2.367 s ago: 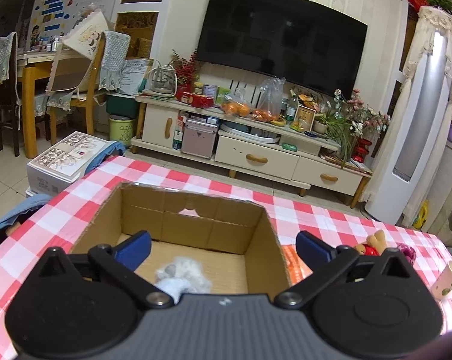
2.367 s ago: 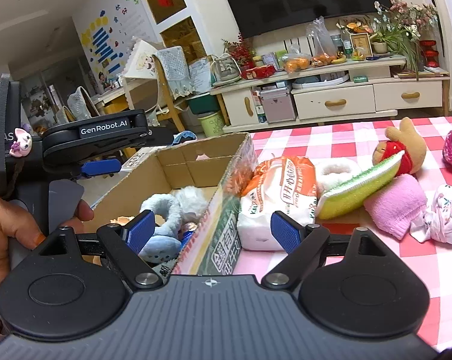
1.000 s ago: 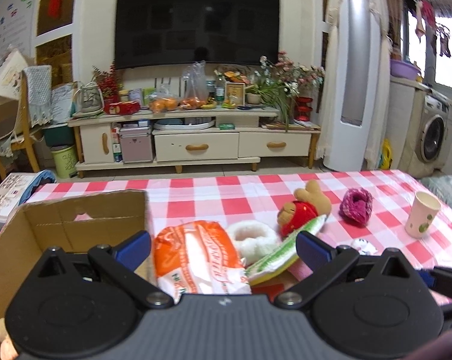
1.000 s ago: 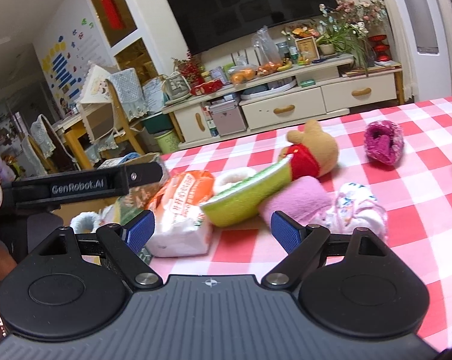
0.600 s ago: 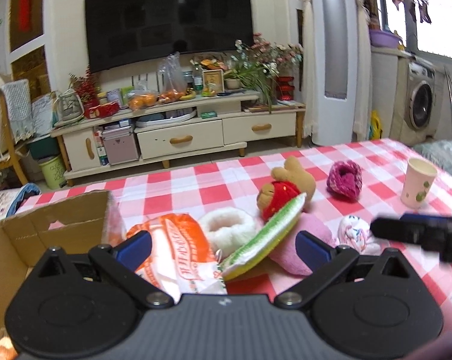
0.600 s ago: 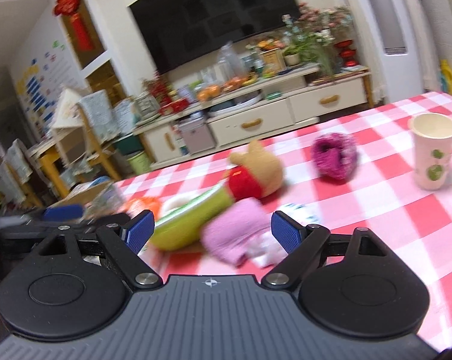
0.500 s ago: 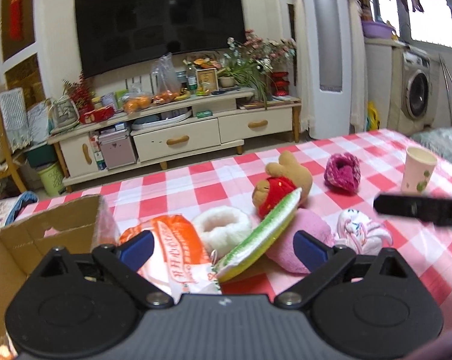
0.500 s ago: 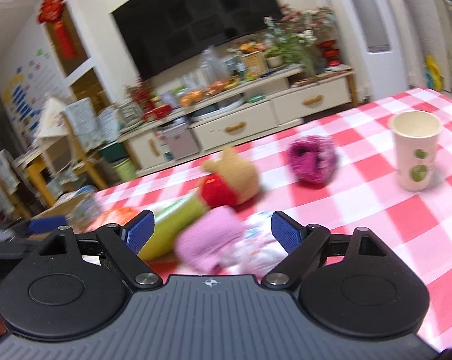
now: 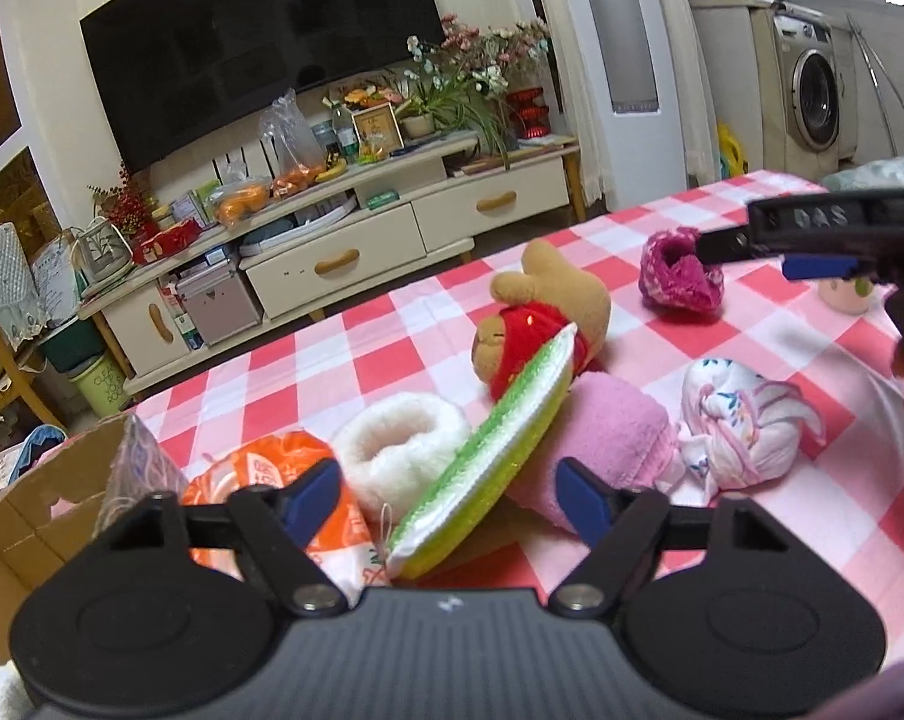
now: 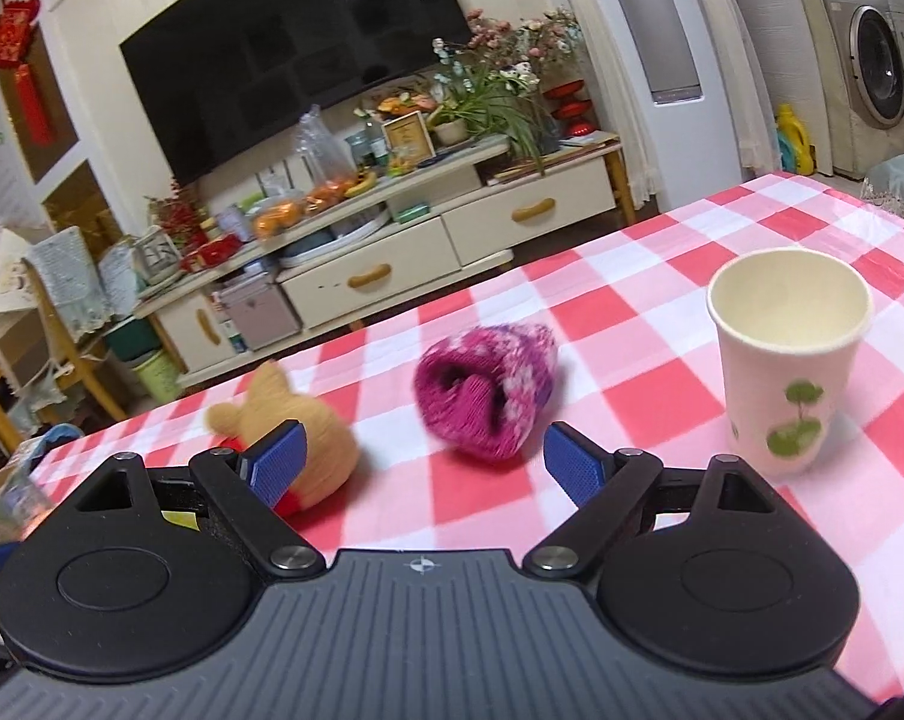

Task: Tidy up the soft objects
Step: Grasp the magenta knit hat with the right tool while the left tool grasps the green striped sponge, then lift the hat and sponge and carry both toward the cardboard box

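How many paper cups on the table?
1. The paper cup stands upright on the checked tablecloth, right of the magenta knit item. In the left wrist view it is mostly hidden behind the right gripper; more could be out of frame.

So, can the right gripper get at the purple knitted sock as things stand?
Probably yes. The right gripper is open and the purple knitted sock lies just ahead between its fingers, alone on the checked cloth. The paper cup and plush bear sit off to either side.
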Demonstrator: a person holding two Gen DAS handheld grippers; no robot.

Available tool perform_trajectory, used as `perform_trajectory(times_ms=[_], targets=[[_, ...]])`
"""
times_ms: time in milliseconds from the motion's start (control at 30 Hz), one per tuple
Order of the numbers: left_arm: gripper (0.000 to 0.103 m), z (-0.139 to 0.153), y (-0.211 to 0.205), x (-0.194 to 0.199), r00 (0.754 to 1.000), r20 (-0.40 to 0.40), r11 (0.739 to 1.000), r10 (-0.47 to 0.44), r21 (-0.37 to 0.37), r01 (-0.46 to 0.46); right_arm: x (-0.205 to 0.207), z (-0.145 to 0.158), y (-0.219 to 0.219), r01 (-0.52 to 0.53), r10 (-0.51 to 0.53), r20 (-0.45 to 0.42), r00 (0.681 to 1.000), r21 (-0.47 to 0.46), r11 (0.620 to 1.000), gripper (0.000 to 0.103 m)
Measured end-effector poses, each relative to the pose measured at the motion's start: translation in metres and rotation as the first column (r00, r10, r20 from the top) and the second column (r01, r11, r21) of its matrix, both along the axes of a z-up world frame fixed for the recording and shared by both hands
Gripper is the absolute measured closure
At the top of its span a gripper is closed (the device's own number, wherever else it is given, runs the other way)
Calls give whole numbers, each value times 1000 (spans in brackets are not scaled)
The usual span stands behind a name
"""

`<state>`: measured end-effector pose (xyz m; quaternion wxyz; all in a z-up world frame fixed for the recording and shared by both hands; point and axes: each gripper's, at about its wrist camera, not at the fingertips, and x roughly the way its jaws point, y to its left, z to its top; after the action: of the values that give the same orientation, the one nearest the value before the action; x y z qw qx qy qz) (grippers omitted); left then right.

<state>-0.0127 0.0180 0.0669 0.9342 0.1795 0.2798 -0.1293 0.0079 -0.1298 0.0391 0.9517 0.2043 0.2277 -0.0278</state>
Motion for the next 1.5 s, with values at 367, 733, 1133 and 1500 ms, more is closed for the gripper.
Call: perform_trajectory(times_ms=[367, 733, 1133, 1500], targets=[[53, -10, -10, 21, 999, -42, 999, 24, 23, -23, 42, -4, -24, 51, -51, -29, 998, -20, 999, 0], [75, -16, -19, 23, 995, -101, 1000, 15, -9, -16, 57, -6, -21, 48, -53, -52, 997, -84, 995, 0], [76, -14, -10, 12, 983, -179, 987, 27, -154, -55, 48, -4, -18, -50, 45, -30, 999, -204, 978, 36], [75, -14, -10, -1, 972, -235, 961, -19, -274, -47, 19, -2, -10, -238, 234, -44, 971, -107, 965, 41]])
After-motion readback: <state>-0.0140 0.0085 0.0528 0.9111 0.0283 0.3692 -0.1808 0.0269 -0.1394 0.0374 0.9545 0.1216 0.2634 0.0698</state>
